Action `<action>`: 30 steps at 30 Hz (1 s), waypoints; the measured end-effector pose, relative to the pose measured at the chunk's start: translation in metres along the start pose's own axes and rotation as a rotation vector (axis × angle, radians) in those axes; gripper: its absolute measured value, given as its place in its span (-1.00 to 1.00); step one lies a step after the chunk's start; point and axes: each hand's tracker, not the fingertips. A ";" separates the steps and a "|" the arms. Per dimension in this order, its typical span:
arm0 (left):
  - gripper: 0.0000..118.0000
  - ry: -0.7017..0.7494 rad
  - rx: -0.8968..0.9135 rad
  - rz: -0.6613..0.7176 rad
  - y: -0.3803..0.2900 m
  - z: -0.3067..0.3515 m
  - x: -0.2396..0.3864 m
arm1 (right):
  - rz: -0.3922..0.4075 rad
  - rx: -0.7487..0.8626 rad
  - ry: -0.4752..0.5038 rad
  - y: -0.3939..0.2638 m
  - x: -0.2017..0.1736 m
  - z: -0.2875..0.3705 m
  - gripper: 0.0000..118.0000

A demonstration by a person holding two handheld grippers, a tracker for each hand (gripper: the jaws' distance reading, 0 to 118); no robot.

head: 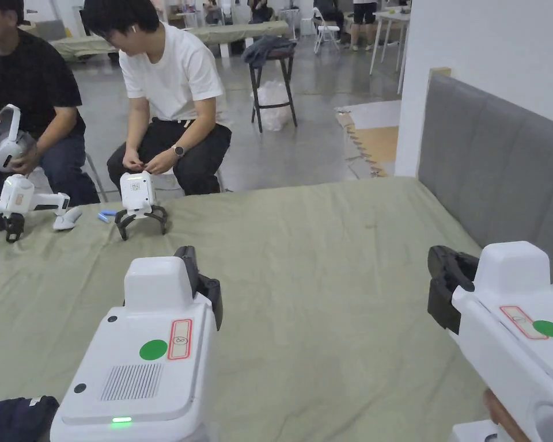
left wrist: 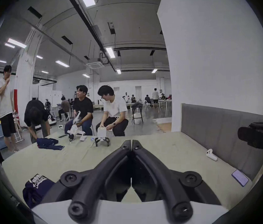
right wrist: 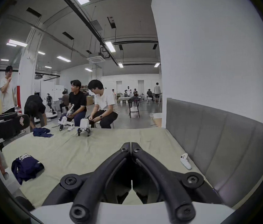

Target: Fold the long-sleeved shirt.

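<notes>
Above the green bed sheet [head: 327, 276], both hand-held grippers hover side by side, clear of the fabric. Left gripper [left wrist: 131, 142]: jaws closed tip to tip, holding nothing. Right gripper [right wrist: 130, 144]: jaws likewise closed and empty. The long-sleeved shirt [right wrist: 26, 167], navy with white print, lies bunched in a heap on the sheet near the left edge of the bed, just beside the left gripper and well apart from the right one.

Judged step: start of the task; no fold is made and the garment is not yet grasped. The next move appears to call for opening both jaws, swinging both grippers left to the heap, and lifting it toward the bare middle of the sheet for spreading flat. A second navy garment [left wrist: 50, 144] lies at the far corner, beside a person bending over it.
</notes>
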 end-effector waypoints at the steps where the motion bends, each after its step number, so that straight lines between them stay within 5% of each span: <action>1: -0.96 0.005 0.000 0.001 0.002 -0.001 -0.001 | -0.001 0.003 0.000 0.002 -0.001 -0.002 -1.00; 30: -0.96 0.043 -0.004 -0.014 0.024 0.009 -0.037 | 0.044 0.013 0.019 0.031 -0.042 -0.017 -1.00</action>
